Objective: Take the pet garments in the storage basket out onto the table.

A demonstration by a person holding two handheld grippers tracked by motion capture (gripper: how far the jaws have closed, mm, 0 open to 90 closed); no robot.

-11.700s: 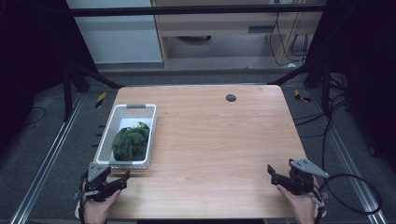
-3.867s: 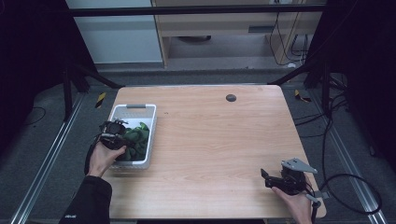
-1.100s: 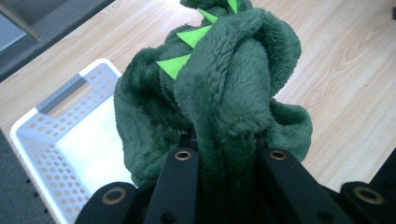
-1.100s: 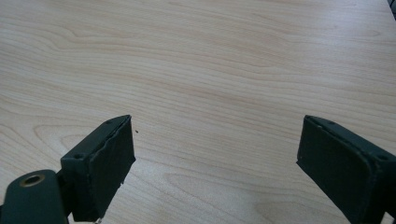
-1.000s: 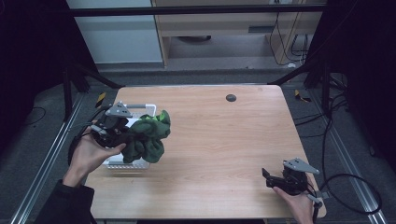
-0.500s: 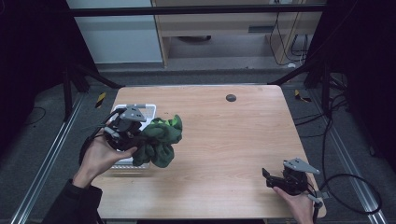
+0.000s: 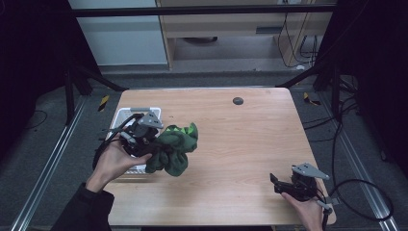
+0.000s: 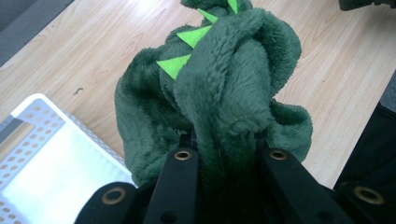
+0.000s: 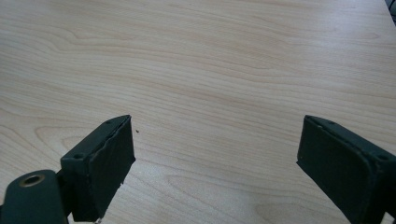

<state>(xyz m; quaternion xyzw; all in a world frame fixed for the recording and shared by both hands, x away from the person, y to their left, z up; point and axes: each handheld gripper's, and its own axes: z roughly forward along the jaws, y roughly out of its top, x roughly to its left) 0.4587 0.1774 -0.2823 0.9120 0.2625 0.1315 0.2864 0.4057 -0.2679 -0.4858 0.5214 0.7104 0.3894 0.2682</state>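
A dark green plush garment [image 7: 174,148] with bright green spikes hangs in the air over the table's left side, just right of the white basket [image 7: 126,117]. My left gripper [image 7: 150,144] is shut on it. In the left gripper view the plush fabric [image 8: 224,88] bulges up from between the two black jaws, spikes on top. My right gripper [image 7: 279,183] rests low at the table's front right corner, open, with bare wood between its fingers [image 9: 105,163].
The white perforated basket [image 8: 51,154] sits at the table's left edge, below and beside the lifted garment. A small dark round spot [image 7: 237,100] lies near the far edge of the wooden table [image 7: 240,139]. Cables run on the floor to the right.
My left gripper went into the basket, closed on the green garment, lifted it out and carried it right over the table. The right gripper has stayed put.
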